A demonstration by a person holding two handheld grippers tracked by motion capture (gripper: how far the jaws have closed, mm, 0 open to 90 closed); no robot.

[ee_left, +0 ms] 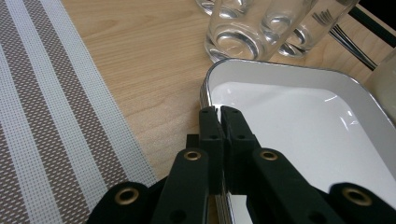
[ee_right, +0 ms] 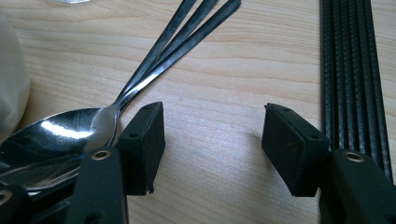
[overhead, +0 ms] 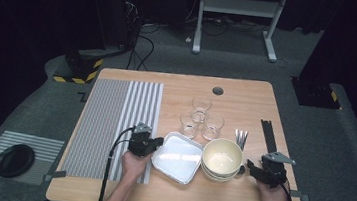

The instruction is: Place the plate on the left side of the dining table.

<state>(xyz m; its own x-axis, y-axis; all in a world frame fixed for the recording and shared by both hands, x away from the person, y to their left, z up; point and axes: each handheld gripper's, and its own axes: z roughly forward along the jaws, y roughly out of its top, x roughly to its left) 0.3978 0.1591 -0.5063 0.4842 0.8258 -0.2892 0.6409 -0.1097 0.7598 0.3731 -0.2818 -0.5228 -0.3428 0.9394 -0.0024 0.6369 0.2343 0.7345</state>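
Note:
A white rectangular tray (overhead: 178, 157) lies near the table's front edge, left of a stack of cream bowls (overhead: 221, 158). My left gripper (overhead: 158, 141) is at the tray's left rim. In the left gripper view its jaws (ee_left: 219, 119) are pressed together, with the rim of the tray (ee_left: 289, 121) running between them. My right gripper (overhead: 248, 167) rests low, just right of the bowls. Its jaws (ee_right: 212, 140) stand wide apart over bare wood, and the steel spoons (ee_right: 168, 51) lie just left of its left jaw.
Three clear glasses (overhead: 200, 118) stand behind the tray. A striped grey placemat (overhead: 113, 124) covers the table's left part. A black strip (overhead: 268, 135) lies by the right edge, next to the spoons (overhead: 241, 136). On the floor at left, a black dish (overhead: 14, 159) sits on a mat.

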